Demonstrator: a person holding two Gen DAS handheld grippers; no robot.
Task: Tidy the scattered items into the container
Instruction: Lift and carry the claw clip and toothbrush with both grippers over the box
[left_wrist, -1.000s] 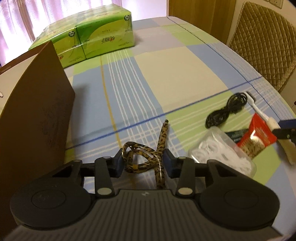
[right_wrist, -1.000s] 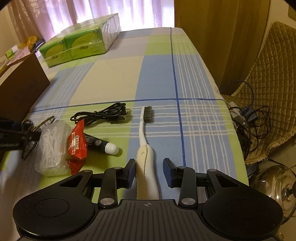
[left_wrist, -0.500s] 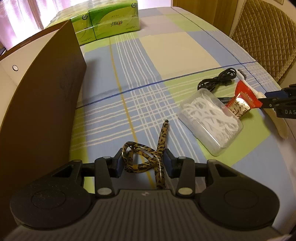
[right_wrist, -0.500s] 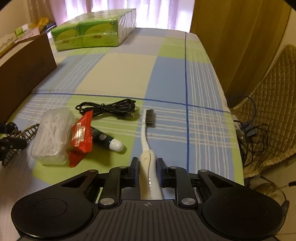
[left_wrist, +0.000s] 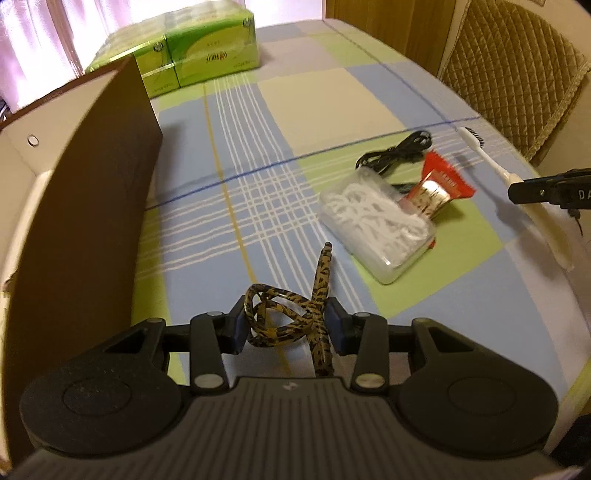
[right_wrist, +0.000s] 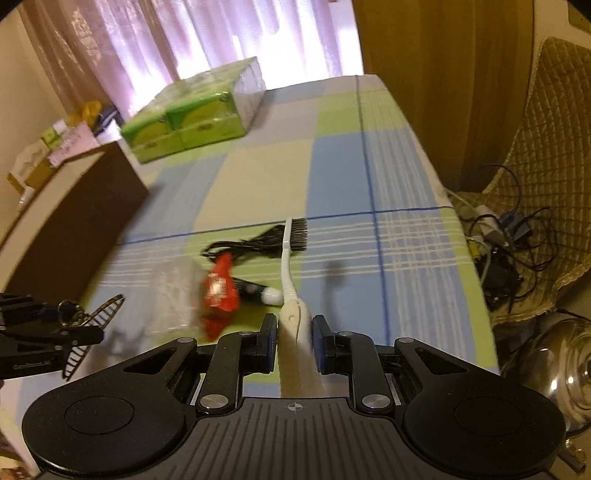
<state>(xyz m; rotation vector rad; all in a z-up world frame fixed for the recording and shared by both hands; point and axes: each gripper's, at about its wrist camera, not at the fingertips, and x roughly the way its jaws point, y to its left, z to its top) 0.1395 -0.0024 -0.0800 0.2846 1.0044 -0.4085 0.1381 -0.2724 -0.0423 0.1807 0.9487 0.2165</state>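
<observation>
My left gripper (left_wrist: 287, 321) is shut on a leopard-print hair band (left_wrist: 275, 317), held above the checked tablecloth beside the brown box (left_wrist: 92, 192). My right gripper (right_wrist: 294, 330) is shut on the handle of a white toothbrush (right_wrist: 286, 258), raised off the cloth with its bristles pointing away. On the cloth lie a clear box of white floss picks (left_wrist: 376, 218), a red snack packet (left_wrist: 439, 184), a coiled black cable (left_wrist: 395, 155) and a dark tube with a white cap (right_wrist: 266, 293). The right wrist view shows the left gripper (right_wrist: 62, 317) at the left edge.
Green tissue packs (left_wrist: 199, 51) stand at the far end of the table, behind the box. A quilted chair (left_wrist: 517, 66) stands to the right of the table. Loose wires (right_wrist: 506, 240) and a metal pot lid (right_wrist: 561, 373) lie off the table's right edge.
The right gripper's jaws closed on the toothbrush handle and raised it off the cloth. The left gripper carried the hair band up and along the box's side, away from the other items.
</observation>
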